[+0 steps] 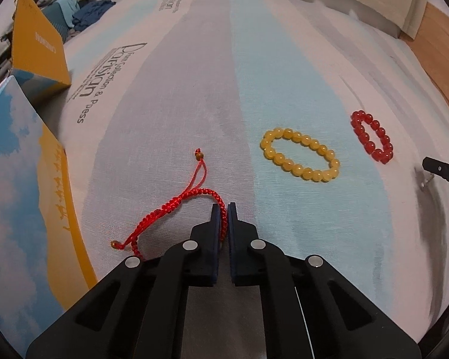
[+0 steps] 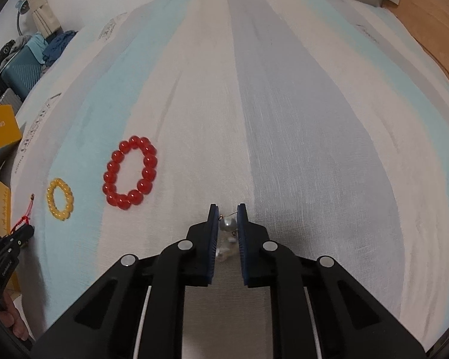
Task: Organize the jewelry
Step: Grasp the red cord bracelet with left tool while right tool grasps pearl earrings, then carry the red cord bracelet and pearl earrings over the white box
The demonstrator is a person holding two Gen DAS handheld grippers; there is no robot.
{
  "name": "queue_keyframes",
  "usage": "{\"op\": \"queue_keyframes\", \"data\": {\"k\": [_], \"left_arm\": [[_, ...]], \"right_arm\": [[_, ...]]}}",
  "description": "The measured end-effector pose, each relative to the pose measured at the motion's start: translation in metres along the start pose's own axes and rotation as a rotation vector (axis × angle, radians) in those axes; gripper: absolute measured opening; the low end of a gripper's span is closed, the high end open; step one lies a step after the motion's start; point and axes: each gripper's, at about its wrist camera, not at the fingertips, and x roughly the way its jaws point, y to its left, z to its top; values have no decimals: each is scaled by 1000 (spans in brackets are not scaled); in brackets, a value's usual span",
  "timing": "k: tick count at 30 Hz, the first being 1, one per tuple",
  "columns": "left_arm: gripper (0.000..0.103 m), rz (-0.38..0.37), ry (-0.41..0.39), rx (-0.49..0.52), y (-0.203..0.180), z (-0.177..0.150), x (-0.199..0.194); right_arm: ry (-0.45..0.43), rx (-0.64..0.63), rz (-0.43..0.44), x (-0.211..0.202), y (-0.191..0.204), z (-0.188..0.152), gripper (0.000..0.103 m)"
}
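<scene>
The left gripper (image 1: 224, 209) was almost shut, and its two blue pads pinched the red string bracelet (image 1: 176, 212) between them. Most of the string trailed out to the left of the tips and lay on the striped cloth (image 1: 170, 104), with one little bead end close by on the left and one farther off. To the right of this gripper lay the yellow bead bracelet (image 1: 300, 155), flat on a blue stripe and not touching anything. Farther right again sat the red bead bracelet (image 1: 372, 137), near but apart from the yellow one. On the left side stood a yellow box (image 1: 39, 51), with a sky picture box (image 1: 18, 185) nearer (both at the edge of the cloth).

The right gripper (image 2: 228, 211) was open a little way, with its pads on each side of a small silver pearl piece (image 2: 228, 233). A thin wire ran from it to the right pad. I could not tell if the pads were squeezing it. The red bead bracelet (image 2: 130, 172) lay off to the left of this gripper, and the yellow one (image 2: 60, 199) farther left.
</scene>
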Motion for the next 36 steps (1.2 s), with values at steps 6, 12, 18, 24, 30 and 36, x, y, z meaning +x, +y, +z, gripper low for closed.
{"op": "queue_keyframes", "data": {"k": [6, 12, 18, 24, 30, 36], "left_arm": [[3, -17, -12, 12, -5, 2, -7], [3, -28, -32, 11, -7, 4, -17], [3, -33, -54, 4, -8, 7, -31], [3, -41, -75, 11, -12, 9, -46], [3, -48, -92, 7, -11, 11, -60], [3, -49, -106, 6, -9, 11, -73]], "right_arm": [[-15, 4, 7, -5, 3, 2, 12], [-45, 9, 22, -17, 4, 2, 12], [-72, 0, 37, -30, 9, 4, 12], [-96, -5, 42, -41, 14, 5, 12], [-139, -30, 50, -60, 27, 7, 12], [-157, -51, 57, -71, 40, 8, 12]]}}
